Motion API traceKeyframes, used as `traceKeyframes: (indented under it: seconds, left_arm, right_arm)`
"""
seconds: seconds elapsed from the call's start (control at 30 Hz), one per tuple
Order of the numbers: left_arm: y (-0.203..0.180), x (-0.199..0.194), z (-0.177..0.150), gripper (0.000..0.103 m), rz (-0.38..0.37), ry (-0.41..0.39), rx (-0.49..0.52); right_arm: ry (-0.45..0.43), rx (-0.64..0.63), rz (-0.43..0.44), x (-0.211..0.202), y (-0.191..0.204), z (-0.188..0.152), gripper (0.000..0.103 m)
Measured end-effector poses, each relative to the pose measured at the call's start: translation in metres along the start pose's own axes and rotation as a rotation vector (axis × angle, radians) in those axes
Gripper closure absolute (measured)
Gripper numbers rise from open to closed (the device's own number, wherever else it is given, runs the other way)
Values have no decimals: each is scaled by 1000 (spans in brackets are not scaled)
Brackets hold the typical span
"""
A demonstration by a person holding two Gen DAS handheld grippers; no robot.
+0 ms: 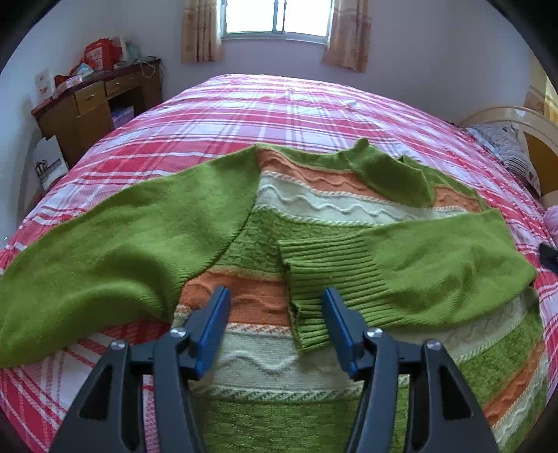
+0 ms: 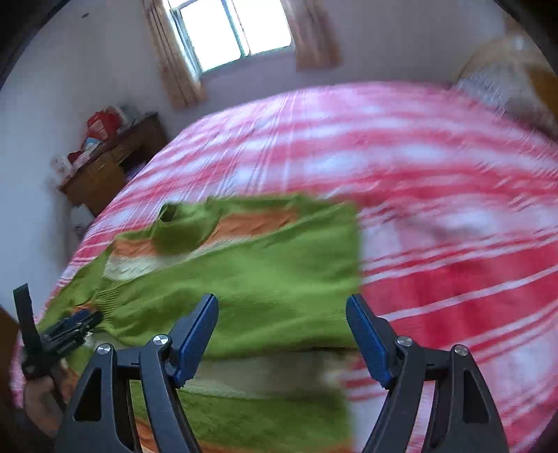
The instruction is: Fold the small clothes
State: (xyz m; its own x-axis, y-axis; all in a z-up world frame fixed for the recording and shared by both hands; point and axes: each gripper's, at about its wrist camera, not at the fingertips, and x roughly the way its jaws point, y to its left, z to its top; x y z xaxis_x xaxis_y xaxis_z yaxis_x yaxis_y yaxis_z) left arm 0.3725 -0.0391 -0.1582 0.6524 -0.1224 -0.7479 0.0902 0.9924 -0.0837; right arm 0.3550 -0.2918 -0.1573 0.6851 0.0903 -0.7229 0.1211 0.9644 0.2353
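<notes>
A small green sweater [image 1: 314, 216] with orange and white knit stripes lies flat on the bed. Its right sleeve [image 1: 418, 271] is folded across the body, with the ribbed cuff [image 1: 314, 278] between my left fingers. Its left sleeve [image 1: 104, 244] spreads out to the left. My left gripper [image 1: 275, 299] is open just above the cuff. My right gripper [image 2: 282, 306] is open and empty above the sweater's [image 2: 244, 271] right edge; that view is blurred. The left gripper shows there at the far left [image 2: 69, 331].
The bed has a red and white plaid cover [image 1: 279, 111]. A wooden desk [image 1: 94, 104] with red bags stands at the back left. A pillow [image 1: 509, 150] and headboard [image 1: 516, 118] are at the right. A window [image 1: 275, 17] is behind.
</notes>
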Motion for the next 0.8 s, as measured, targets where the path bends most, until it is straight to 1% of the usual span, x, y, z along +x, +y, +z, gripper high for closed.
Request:
traceKeyframes:
  seconds: [0.03, 0.07, 0.1, 0.13, 0.2, 0.27, 0.3, 0.37, 0.4, 0.43, 0.47, 0.53, 0.6, 0.63, 0.67, 0.7, 0.8]
  left_arm:
    - [1, 0, 0, 44, -2, 0, -3]
    - [2, 0, 0, 44, 0, 1, -7]
    - [2, 0, 0, 44, 3, 0, -10]
    - [2, 0, -1, 44, 8, -1, -9]
    - [1, 0, -1, 44, 11, -2, -5]
    - [2, -1, -1, 44, -11, -7, -14]
    - [5, -1, -1, 44, -33, -10, -28]
    - [9, -3, -2, 43, -60, -14, -47]
    - [10, -4, -2, 42, -73, -19, -54]
    - [13, -5, -3, 42, -84, -27, -68]
    - [15, -8, -3, 42, -92, -37, -82]
    - [20, -12, -4, 42, -102, -61, -109]
    - [25, -16, -5, 37, -106, -84, -133]
    - [28, -19, -6, 32, -119, -99, -144]
    - [29, -21, -6, 31, -123, -111, -151]
    - [30, -21, -6, 30, -122, -117, -153]
    - [33, -25, -6, 28, -126, -136, -163]
  right_arm:
    - [36, 3, -20, 12, 0, -2, 31]
    - [71, -5, -49, 21, 0, -5, 40]
    - [100, -24, -88, 28, 0, -11, 41]
    - [93, -65, -115, 28, 5, -15, 41]
    - [109, -174, -187, 27, 19, -24, 41]
    - [101, -235, -262, 22, 34, -23, 41]
    - [74, -249, -247, 17, 45, -20, 41]
    - [30, -257, -164, 13, 66, -15, 41]
    - [40, -262, -107, 18, 80, -14, 41]
    - [56, -263, -69, 24, 90, -13, 41]
    - [66, -272, -49, 33, 101, -15, 41]
    - [72, -299, -37, 48, 121, -20, 41]
    - [111, -310, 0, 60, 137, -33, 41]
    - [109, -341, -18, 62, 146, -42, 40]
    - [76, -378, -51, 59, 155, -48, 40]
    - [67, -401, -60, 58, 160, -53, 40]
    - [51, -365, -45, 54, 157, -59, 40]
